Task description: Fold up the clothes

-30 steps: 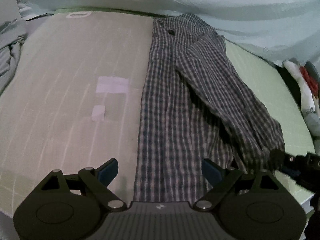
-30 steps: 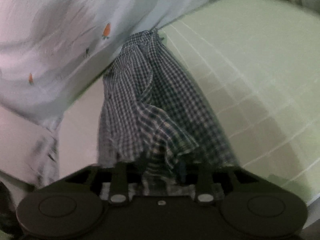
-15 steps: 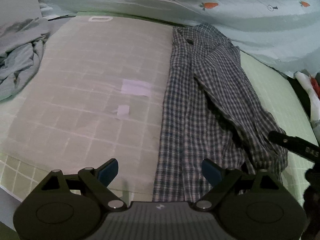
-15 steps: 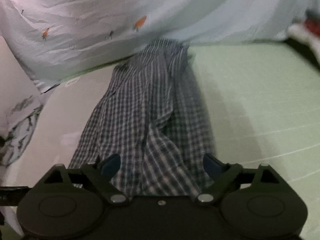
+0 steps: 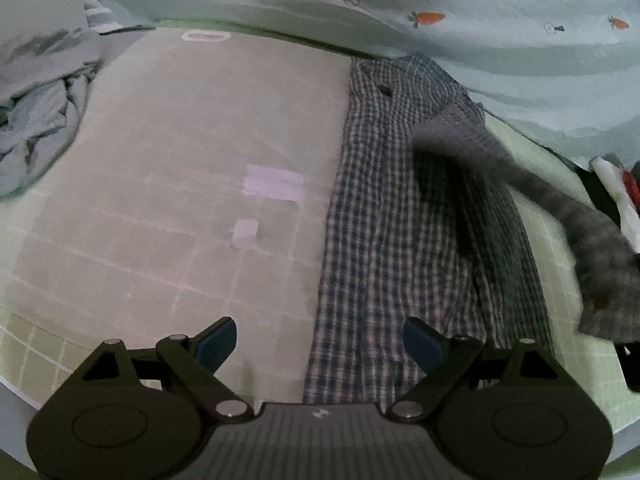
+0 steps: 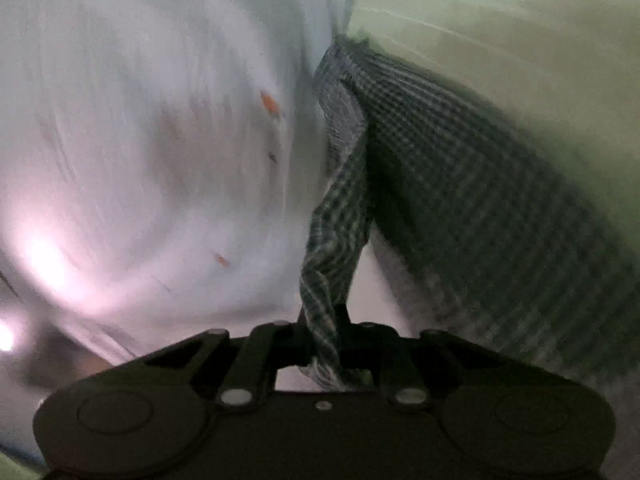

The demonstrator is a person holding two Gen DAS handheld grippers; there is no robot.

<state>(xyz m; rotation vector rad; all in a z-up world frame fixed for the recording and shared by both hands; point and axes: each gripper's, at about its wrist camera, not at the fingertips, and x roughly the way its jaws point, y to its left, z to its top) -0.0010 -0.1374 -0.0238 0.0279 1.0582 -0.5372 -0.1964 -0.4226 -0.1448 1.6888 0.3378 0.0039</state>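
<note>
While the right gripper was closing its jaws on a twisted strip of the checked shirt, the cloth was already pinched between them and ran up from the pads in a tight rope. The left gripper had its jaws wide apart with nothing in them; it hovered over the near edge of the beige mat, above the lower hem of the shirt.

I judge that the grip could slip, because only a thin bunch of fabric was caught and the lifted sleeve looked stretched and blurred. A pull could also drag the whole shirt off line, since nothing held the hem down.

The shirt lay lengthwise along the right edge of the mat, collar toward the far edge beside the carrot-print sheet, with its sleeve raised toward the right gripper.
</note>
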